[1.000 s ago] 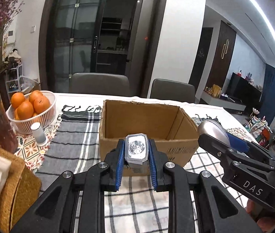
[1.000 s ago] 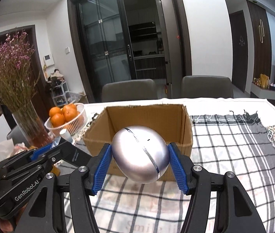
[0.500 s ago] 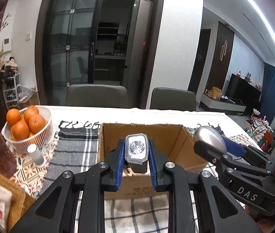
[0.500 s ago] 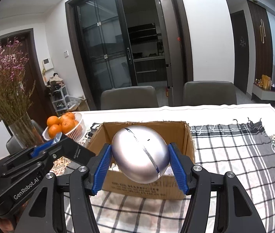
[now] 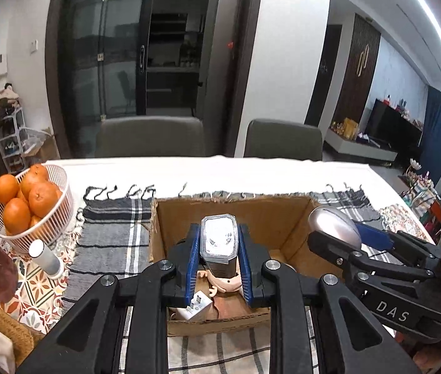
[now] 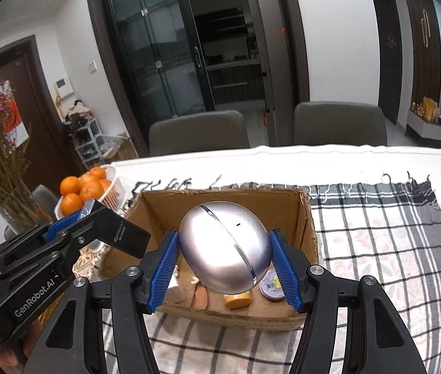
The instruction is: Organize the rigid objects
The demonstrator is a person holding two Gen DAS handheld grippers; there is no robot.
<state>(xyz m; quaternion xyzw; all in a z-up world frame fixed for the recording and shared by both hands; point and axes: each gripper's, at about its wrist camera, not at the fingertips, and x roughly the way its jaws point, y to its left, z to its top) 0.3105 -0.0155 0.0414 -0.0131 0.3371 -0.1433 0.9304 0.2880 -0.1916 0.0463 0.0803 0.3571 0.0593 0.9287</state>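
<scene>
Flashlight in L fingers — over cardboard box.

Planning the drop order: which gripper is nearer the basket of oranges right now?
Left. The left gripper holds its flashlight over the box on the side toward the basket of oranges; the right gripper is farther across.

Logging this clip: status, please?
Left gripper shut on flashlight. Right gripper shut on silver egg. Both above cardboard box. Nothing blocking.

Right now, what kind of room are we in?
Most likely a home dining area: a cloth-covered dining table with chairs, a fruit basket, and a TV lounge beyond.
</scene>
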